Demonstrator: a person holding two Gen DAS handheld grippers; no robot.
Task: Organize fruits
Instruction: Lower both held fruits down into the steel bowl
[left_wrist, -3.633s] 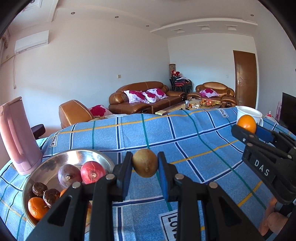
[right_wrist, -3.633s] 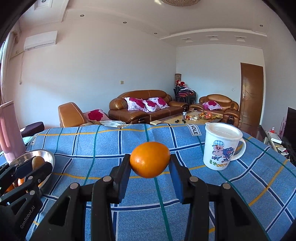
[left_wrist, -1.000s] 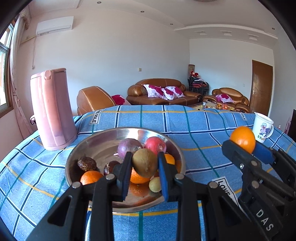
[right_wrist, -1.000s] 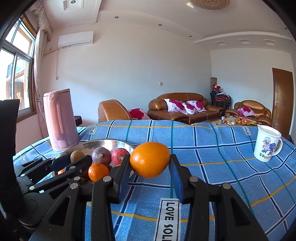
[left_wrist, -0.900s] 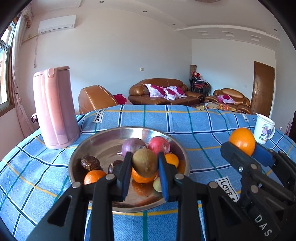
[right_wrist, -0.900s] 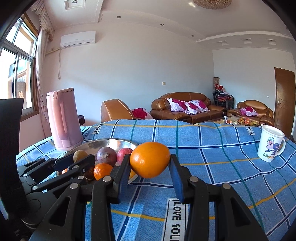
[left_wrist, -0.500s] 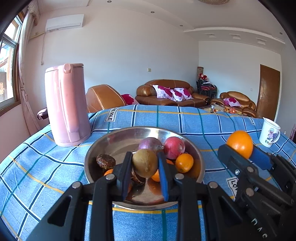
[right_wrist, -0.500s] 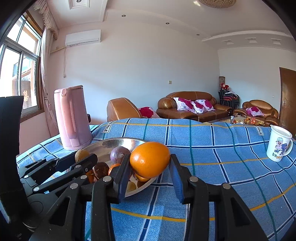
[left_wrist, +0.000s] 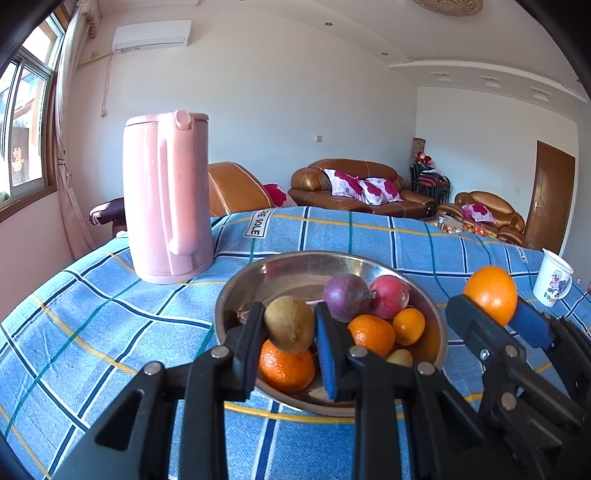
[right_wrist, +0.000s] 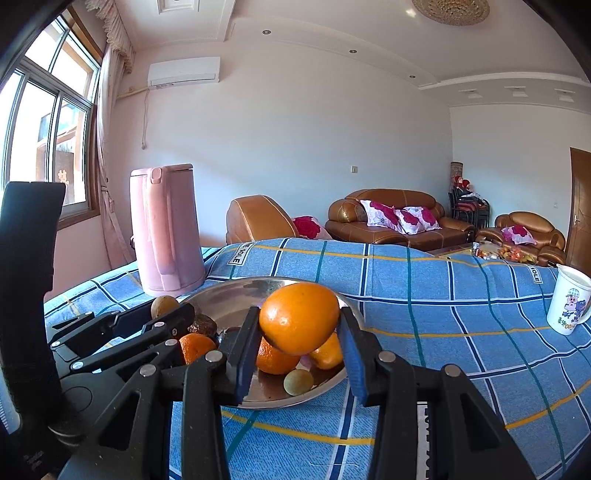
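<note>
Above the steel bowl (left_wrist: 240, 291), left gripper (left_wrist: 290, 332) clamped on brown kiwi (left_wrist: 290, 324), right gripper (right_wrist: 297, 336) clamped on orange (right_wrist: 299, 317), tablecloth (right_wrist: 424, 295) tag reading "SOLE".

We note a tall pink plastic kettle (left_wrist: 166, 195) upright on blue plaid cloth (left_wrist: 92, 325); white cartoon-printed mug (right_wrist: 569, 302) well apart.

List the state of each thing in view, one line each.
left gripper: shut on the kiwi, above the bowl
kiwi: held, not yet released
right gripper: shut on the big orange
big orange: held near the bowl's right rim
metal bowl: upright, holding several fruits
pink kettle: upright, lid closed
white mug: upright on the cloth
</note>
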